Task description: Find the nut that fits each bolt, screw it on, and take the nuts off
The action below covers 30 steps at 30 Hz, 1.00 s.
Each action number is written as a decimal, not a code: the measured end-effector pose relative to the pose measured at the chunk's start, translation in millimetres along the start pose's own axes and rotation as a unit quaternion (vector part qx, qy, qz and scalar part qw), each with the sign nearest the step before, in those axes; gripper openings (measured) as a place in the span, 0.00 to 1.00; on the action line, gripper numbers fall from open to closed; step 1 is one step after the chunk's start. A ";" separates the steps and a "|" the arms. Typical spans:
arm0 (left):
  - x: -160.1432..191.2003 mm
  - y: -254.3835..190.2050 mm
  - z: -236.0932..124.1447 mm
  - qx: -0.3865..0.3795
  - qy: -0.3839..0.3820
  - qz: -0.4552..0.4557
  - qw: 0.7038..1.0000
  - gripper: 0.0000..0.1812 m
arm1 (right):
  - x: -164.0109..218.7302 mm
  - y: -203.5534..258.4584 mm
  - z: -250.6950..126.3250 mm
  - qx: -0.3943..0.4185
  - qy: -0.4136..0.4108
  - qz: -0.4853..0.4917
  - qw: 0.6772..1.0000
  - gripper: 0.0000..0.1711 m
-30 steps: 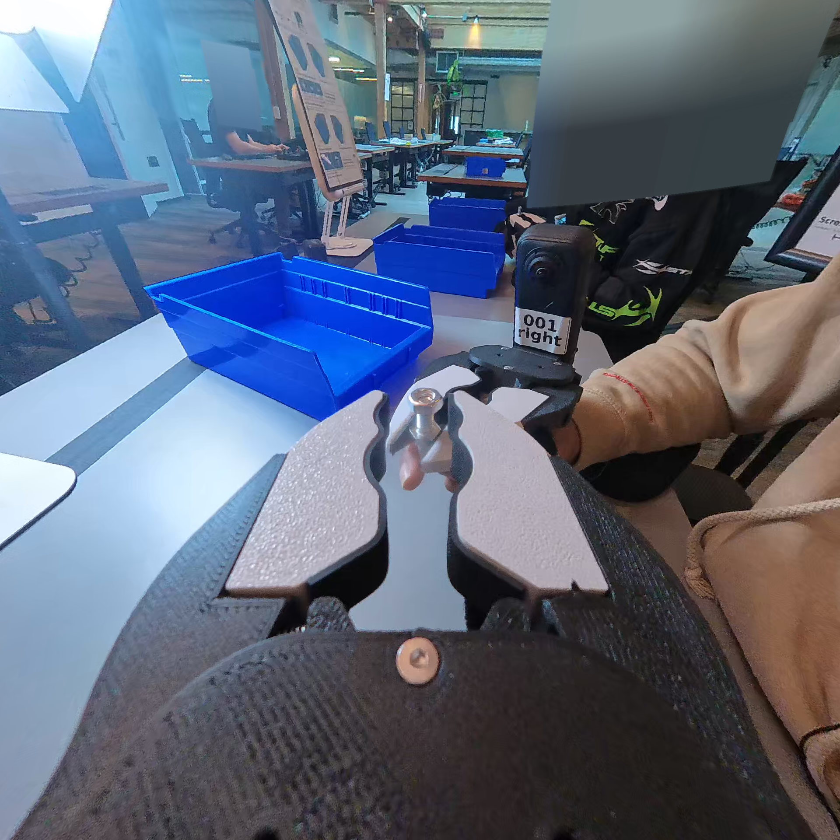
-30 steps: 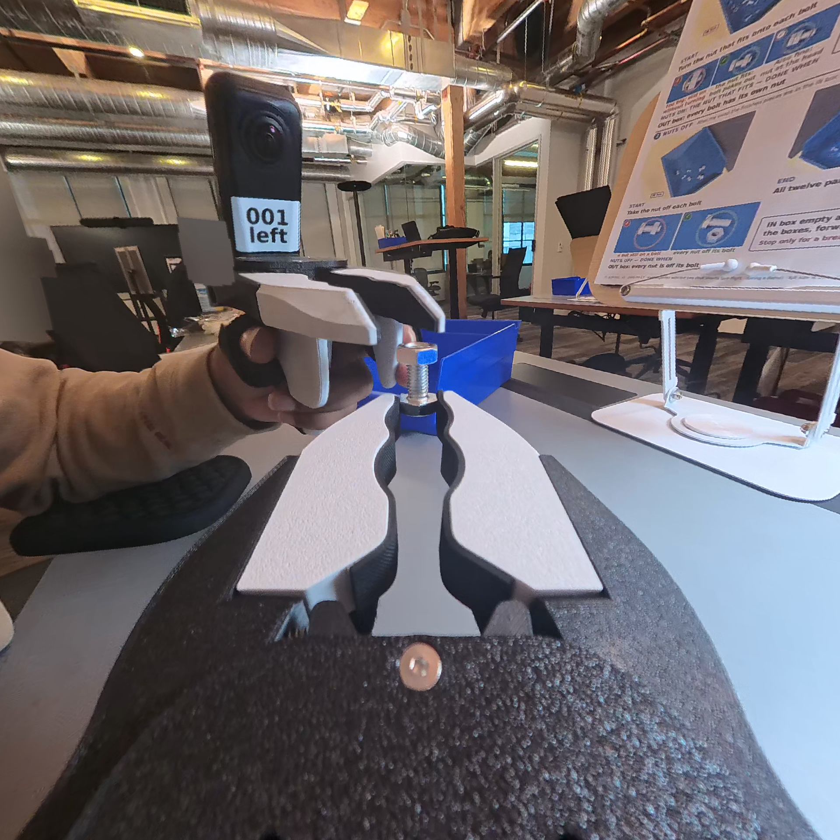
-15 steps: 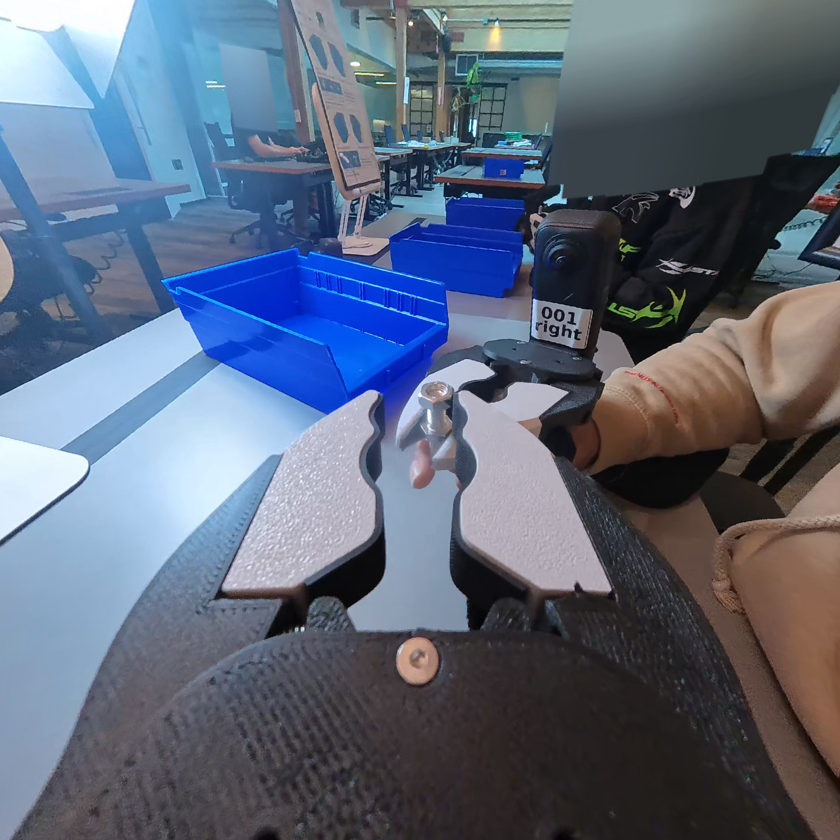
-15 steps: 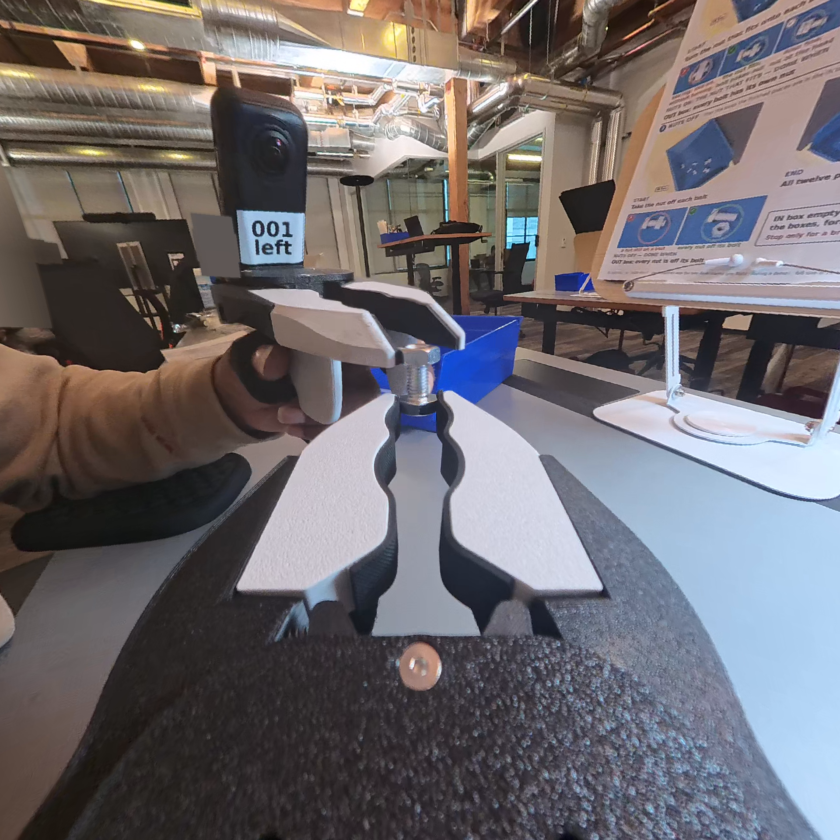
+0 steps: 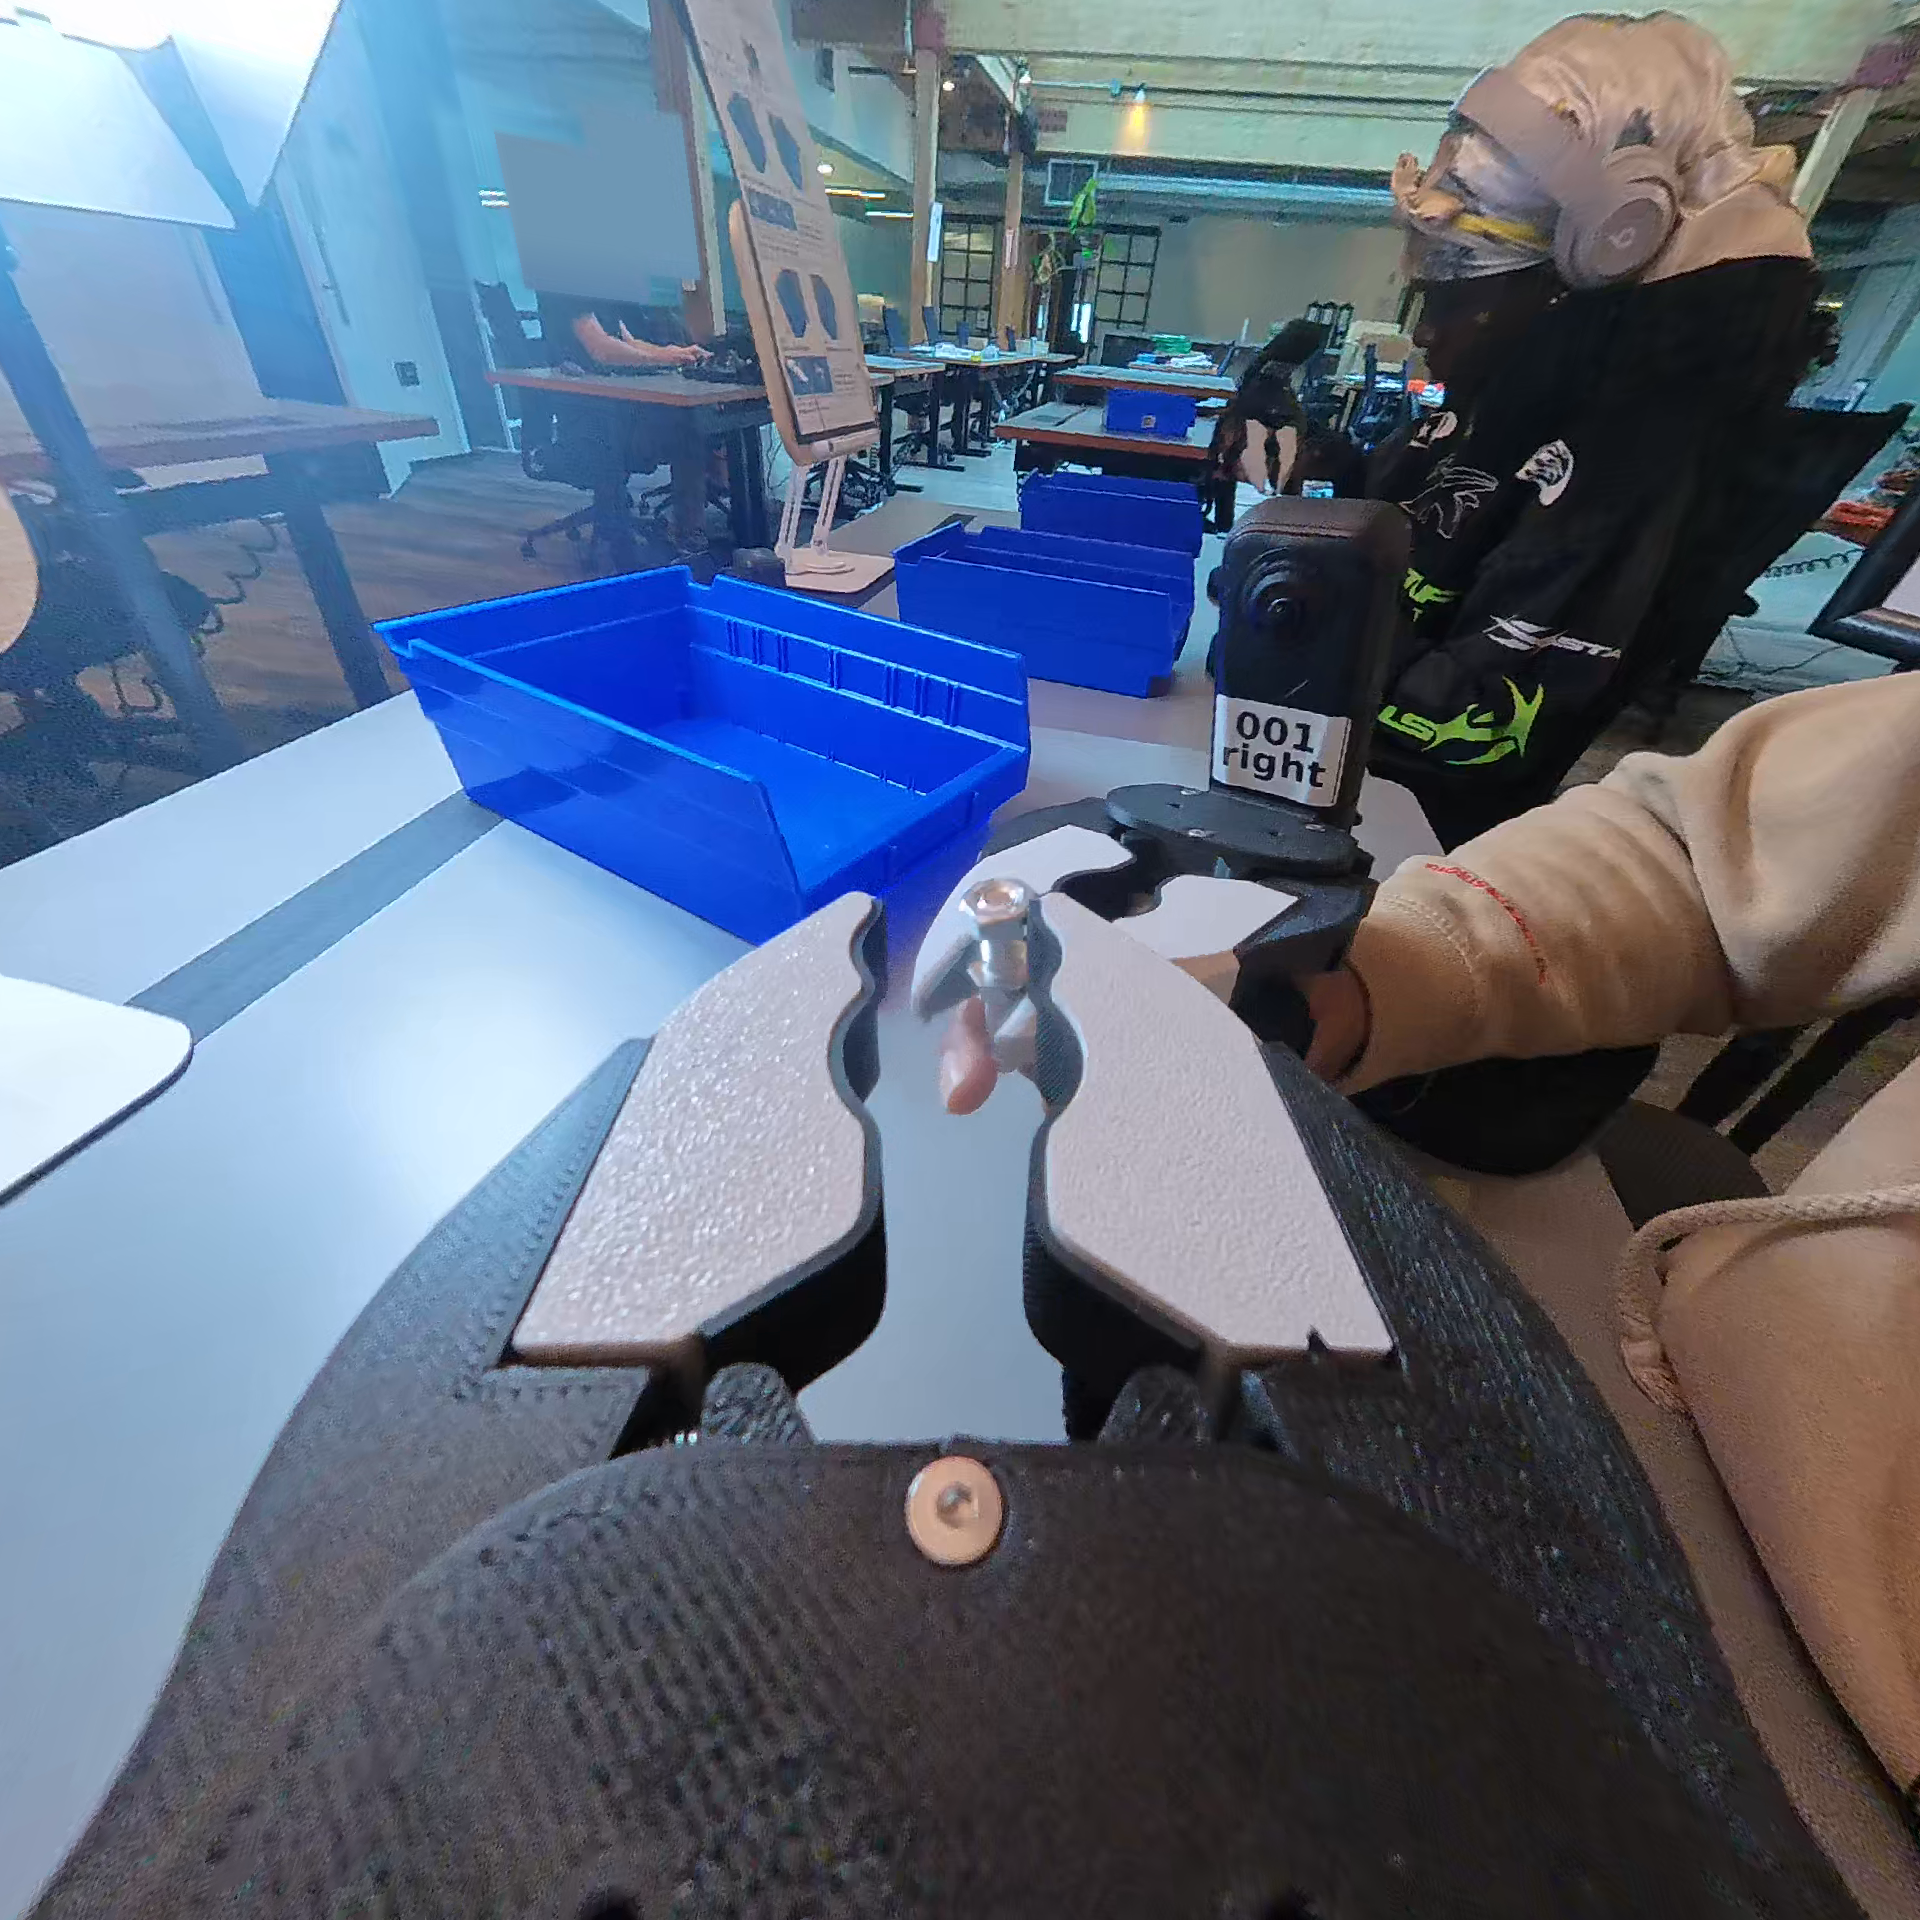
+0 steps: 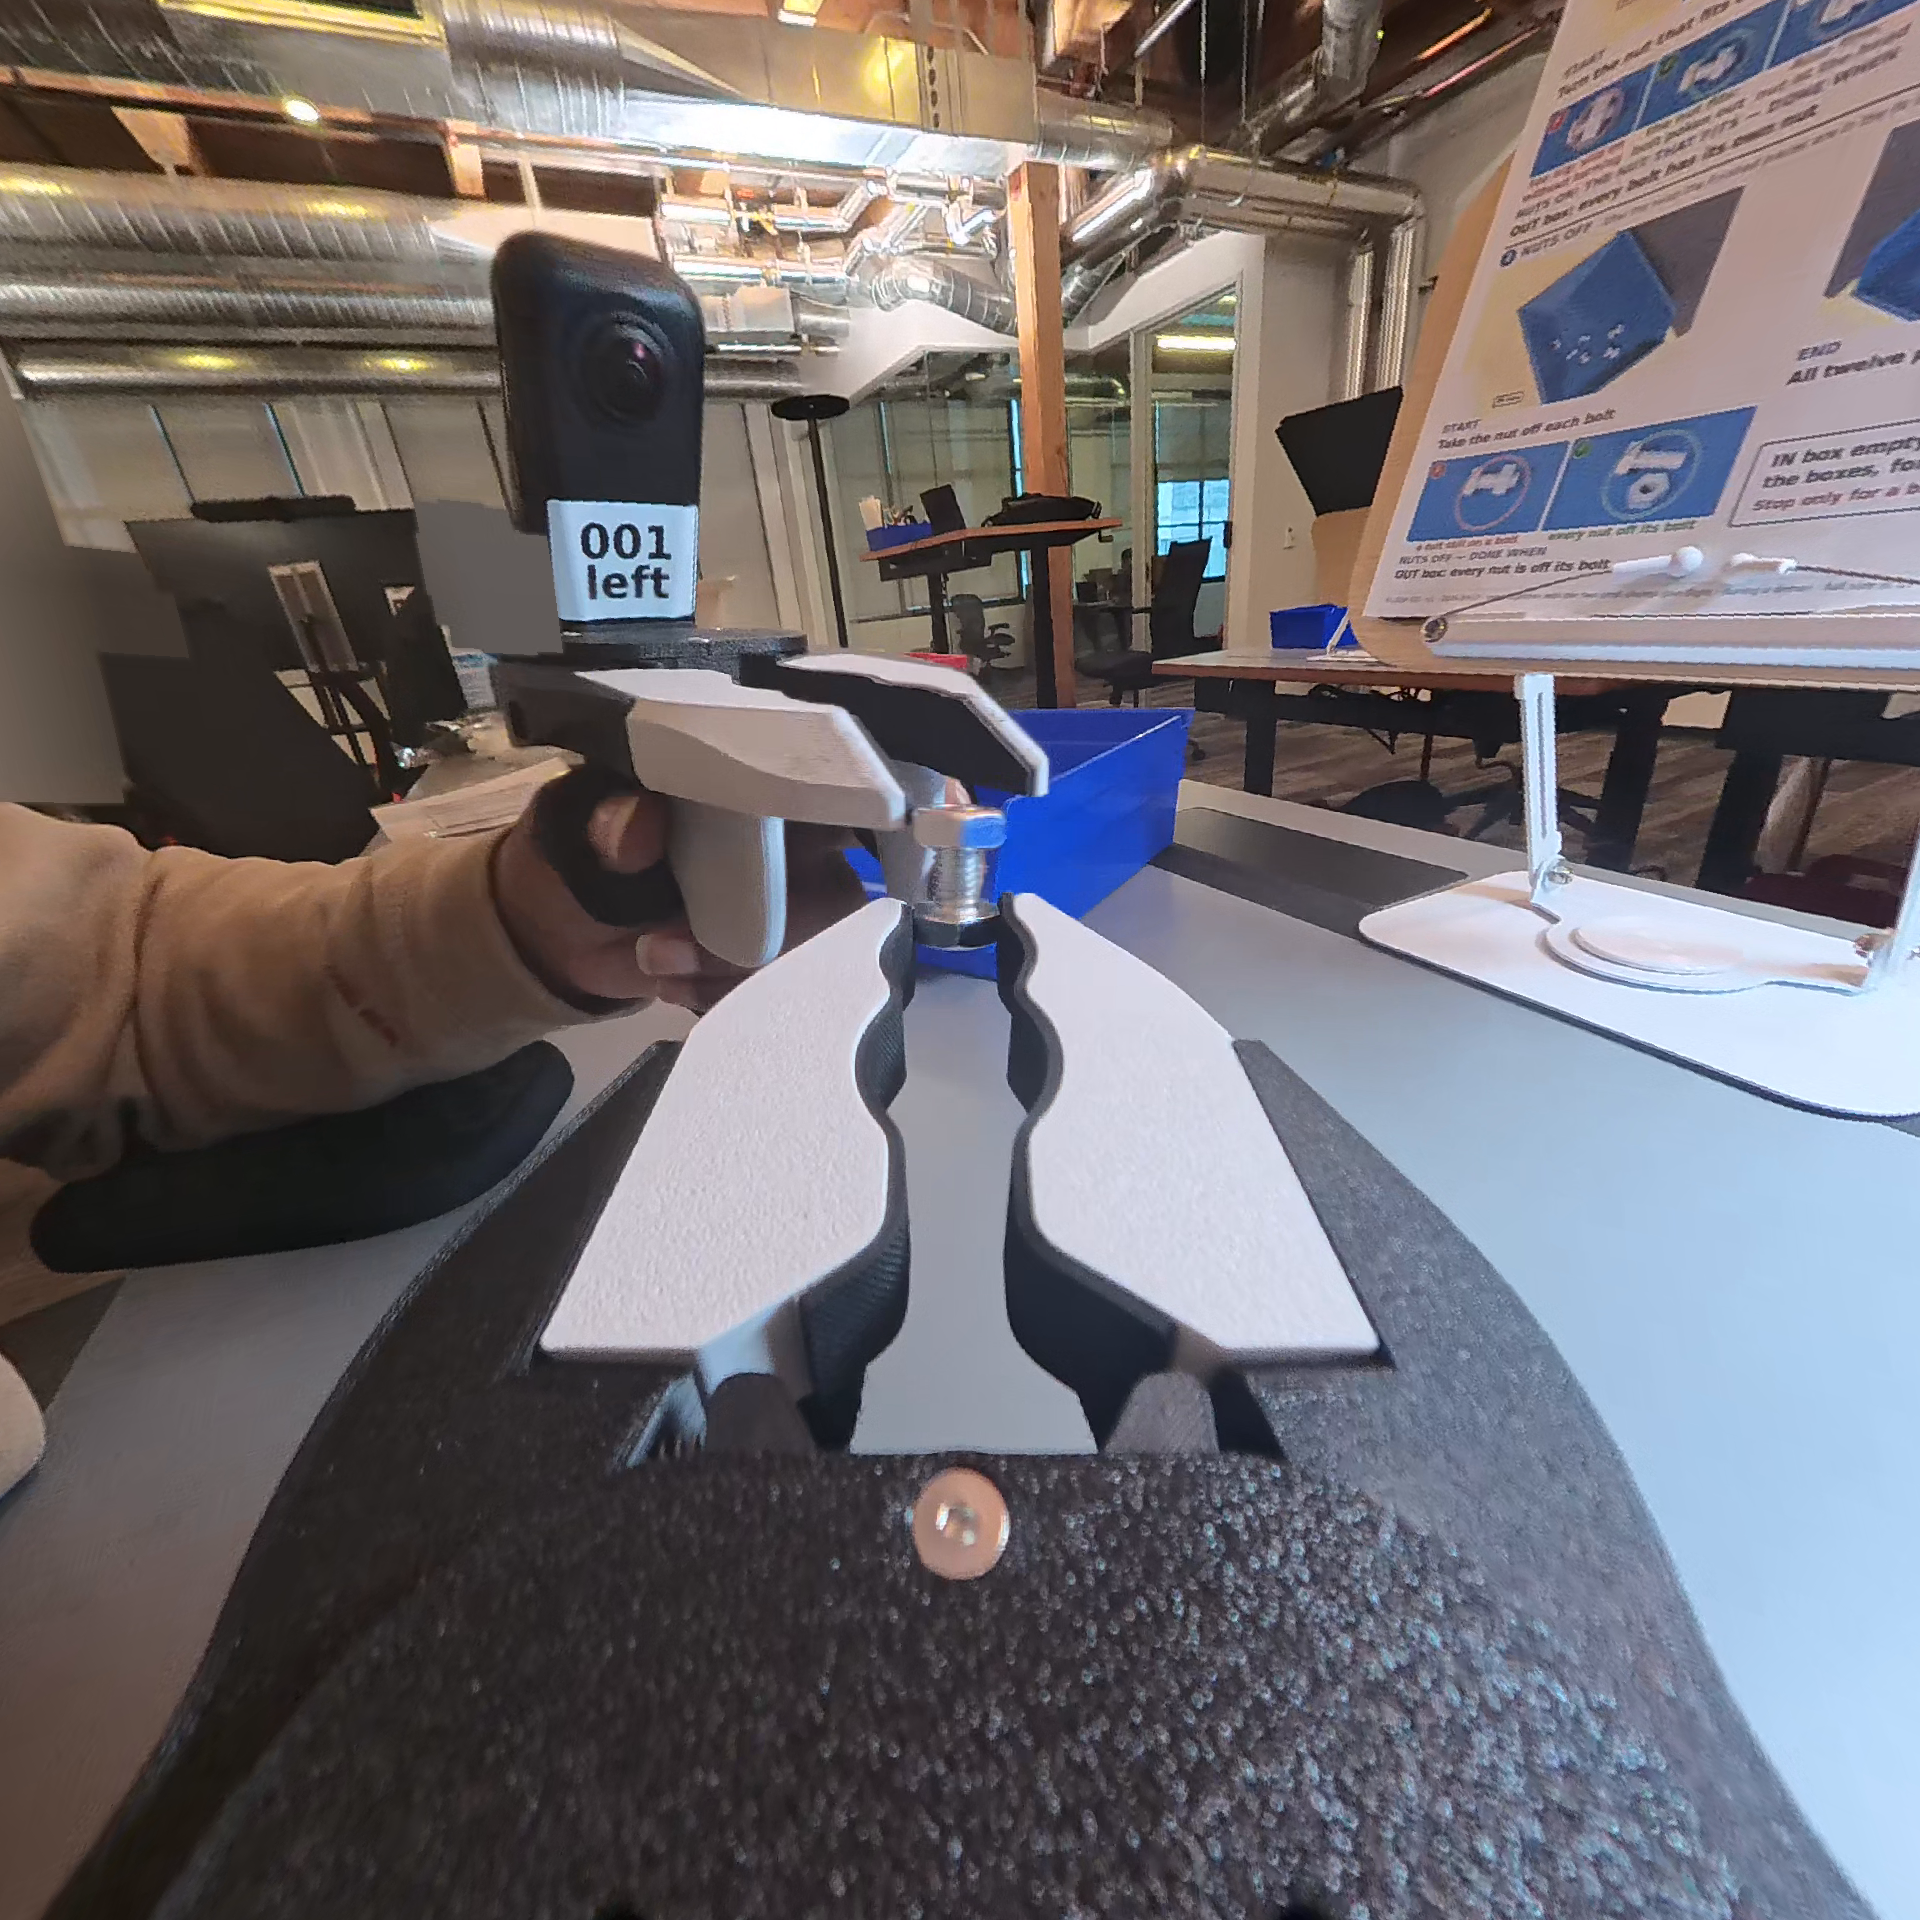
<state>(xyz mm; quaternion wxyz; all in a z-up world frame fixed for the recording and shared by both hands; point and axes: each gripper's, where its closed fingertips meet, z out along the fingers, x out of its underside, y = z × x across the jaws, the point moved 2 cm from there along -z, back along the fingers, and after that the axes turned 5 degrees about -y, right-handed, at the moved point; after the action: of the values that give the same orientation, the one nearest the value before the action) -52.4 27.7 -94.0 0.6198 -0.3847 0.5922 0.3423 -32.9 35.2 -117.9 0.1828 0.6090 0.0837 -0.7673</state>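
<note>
My right gripper [image 6: 951,927] is shut on a silver nut [image 6: 951,914] at its fingertips. A silver hex-head bolt [image 6: 958,847] stands upright out of the nut, head on top, above the grey table [image 6: 1558,1247]. My left gripper [image 5: 956,920] is open, and the bolt head [image 5: 995,902] sits between its tips, close against the right finger [image 5: 1143,1091]. In the right wrist view the left gripper [image 6: 961,800] comes in from the left at the height of the bolt head. In the left wrist view the right gripper [image 5: 977,997] faces me.
A blue bin [image 5: 582,717] stands on the table just behind the grippers, with more blue bins [image 5: 1039,613] farther back. An instruction board on a white stand [image 6: 1662,935] is to the right. A person in a black hoodie [image 5: 1558,540] stands behind the table. Only a small space, under 4 cm, lies between the two pairs of fingers.
My left gripper has moved in and down onto the bolt, so the bolt head now lies between its tips. The right gripper has kept its hold and barely moved.
</note>
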 end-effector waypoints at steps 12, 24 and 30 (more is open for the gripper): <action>4.7 -1.6 2.3 0.000 0.009 0.001 1.000 0.15 | -0.8 -0.1 -0.3 -0.002 -0.002 0.000 1.000 0.09; 4.8 -3.5 2.6 0.012 0.007 -0.013 1.000 0.15 | -0.1 0.0 -0.5 -0.002 0.001 0.000 1.000 0.09; 2.5 19.2 -7.9 -0.029 0.000 -0.030 0.999 0.08 | -6.5 -3.5 -3.5 0.001 -0.013 0.006 1.000 0.09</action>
<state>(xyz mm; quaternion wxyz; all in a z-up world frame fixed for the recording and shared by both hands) -72.9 29.7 -97.8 0.6183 -0.4199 0.5703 0.3408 -29.8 40.9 -112.8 0.1877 0.5995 0.0764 -0.7743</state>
